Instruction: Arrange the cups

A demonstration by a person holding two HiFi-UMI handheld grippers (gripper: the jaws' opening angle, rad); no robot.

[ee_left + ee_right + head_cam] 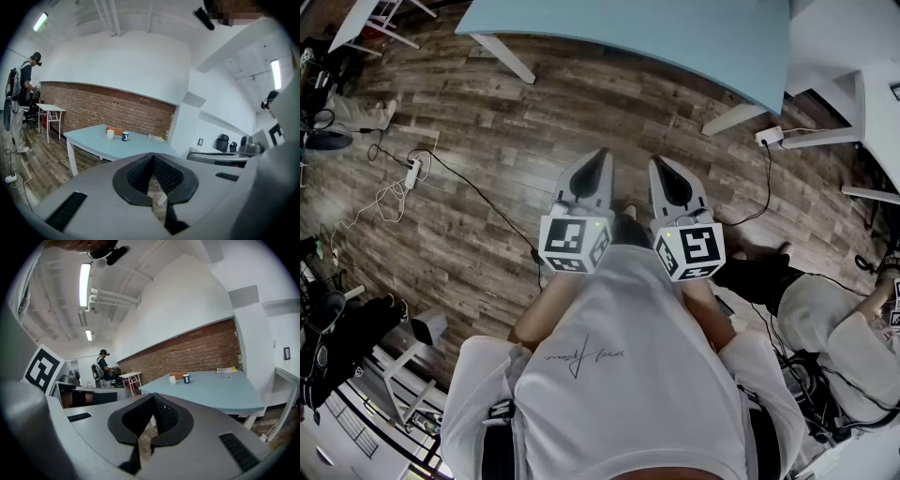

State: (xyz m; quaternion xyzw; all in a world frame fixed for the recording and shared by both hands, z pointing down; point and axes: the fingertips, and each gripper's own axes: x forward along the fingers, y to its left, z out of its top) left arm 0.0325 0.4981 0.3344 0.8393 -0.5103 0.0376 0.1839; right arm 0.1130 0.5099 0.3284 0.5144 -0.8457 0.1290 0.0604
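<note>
Left gripper view: white cup [110, 134], blue cup [125, 136] upright; fingers [166, 176] of left gripper [153, 156], right gripper [152, 398] closed.

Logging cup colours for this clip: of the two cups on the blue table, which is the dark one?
The dark blue cup, which stands just right of the white cup in both gripper views. Its dark body sets it apart; the other is plain white.

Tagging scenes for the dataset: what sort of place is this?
Likely an office or lab workspace: a brick wall behind a light blue table holding a white cup and a dark cup, wood-look floor strewn with cables and a power strip, another person standing further off.
</note>
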